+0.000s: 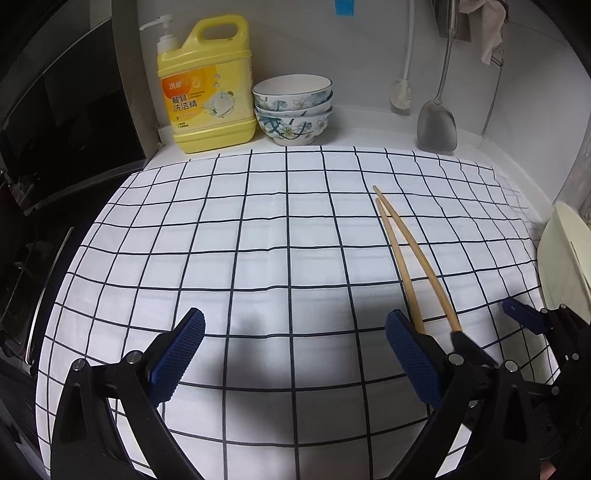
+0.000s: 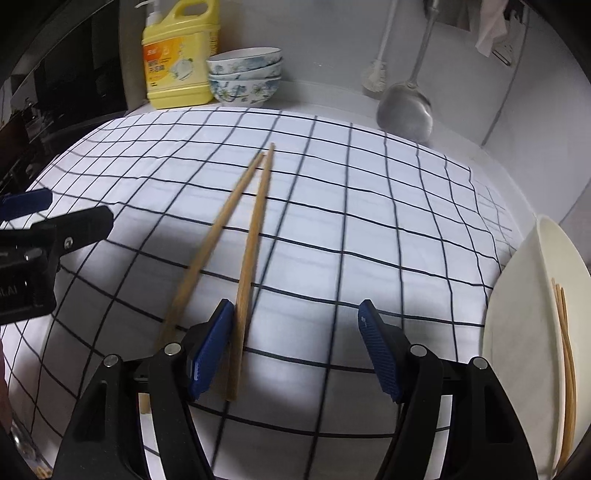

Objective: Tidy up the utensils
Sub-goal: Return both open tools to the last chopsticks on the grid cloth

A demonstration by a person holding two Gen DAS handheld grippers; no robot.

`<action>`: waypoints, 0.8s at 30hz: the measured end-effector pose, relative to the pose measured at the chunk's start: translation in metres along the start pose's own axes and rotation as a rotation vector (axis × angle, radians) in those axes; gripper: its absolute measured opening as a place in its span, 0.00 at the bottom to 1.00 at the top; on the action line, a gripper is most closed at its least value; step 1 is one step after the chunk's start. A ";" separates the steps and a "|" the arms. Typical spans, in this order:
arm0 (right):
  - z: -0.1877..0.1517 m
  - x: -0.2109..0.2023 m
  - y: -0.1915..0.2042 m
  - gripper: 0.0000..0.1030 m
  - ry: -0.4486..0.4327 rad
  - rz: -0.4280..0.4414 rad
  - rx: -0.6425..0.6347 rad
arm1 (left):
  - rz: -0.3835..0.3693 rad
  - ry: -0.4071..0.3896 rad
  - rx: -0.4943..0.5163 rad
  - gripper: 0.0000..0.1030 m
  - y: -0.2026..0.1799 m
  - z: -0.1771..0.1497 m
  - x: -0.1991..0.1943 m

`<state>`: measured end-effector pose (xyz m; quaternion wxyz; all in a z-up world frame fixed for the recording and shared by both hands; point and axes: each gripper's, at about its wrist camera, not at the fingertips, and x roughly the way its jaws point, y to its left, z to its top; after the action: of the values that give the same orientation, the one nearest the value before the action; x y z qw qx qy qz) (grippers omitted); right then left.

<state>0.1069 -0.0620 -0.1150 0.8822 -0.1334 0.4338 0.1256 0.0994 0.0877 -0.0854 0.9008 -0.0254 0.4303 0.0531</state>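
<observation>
My right gripper (image 2: 295, 350) gapes wide, holding nothing: one of the chopsticks (image 2: 251, 251) lies inside against its left pad, the other outside. Left gripper (image 1: 295, 350) wide too, empty. More chopsticks wait in the plate (image 2: 517, 332), prob. the drop spot.

A white cloth with a dark grid pattern (image 1: 258, 229) covers the counter, lit brightly from above. Behind it rises a plain pale wall (image 1: 295, 44) bearing a strip of blue tape (image 1: 344, 7). At the back left stand a yellow dish-soap bottle with a pump (image 1: 207, 88) and, just beside it, a stack of three floral bowls (image 1: 293, 107). A white brush (image 1: 402, 92) and a metal spatula (image 1: 436, 125) hang against the wall toward the right, with a crumpled cloth (image 1: 487, 29) above them. A dark glossy surface (image 1: 66, 122) borders the counter's left side.
</observation>
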 end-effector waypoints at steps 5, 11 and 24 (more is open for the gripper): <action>0.000 0.003 -0.022 0.64 0.004 -0.035 0.050 | 0.003 0.019 0.008 0.94 -0.012 0.002 0.010; 0.000 0.001 -0.033 0.64 -0.022 0.002 0.068 | 0.038 0.028 0.037 0.94 -0.026 0.004 0.021; 0.011 0.013 -0.026 0.64 -0.033 0.031 -0.005 | 0.117 0.076 0.008 0.94 -0.020 0.003 0.044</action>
<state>0.1315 -0.0811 -0.1155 0.8869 -0.1267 0.4208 0.1426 0.1314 0.0717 -0.1179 0.8792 0.0013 0.4652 0.1028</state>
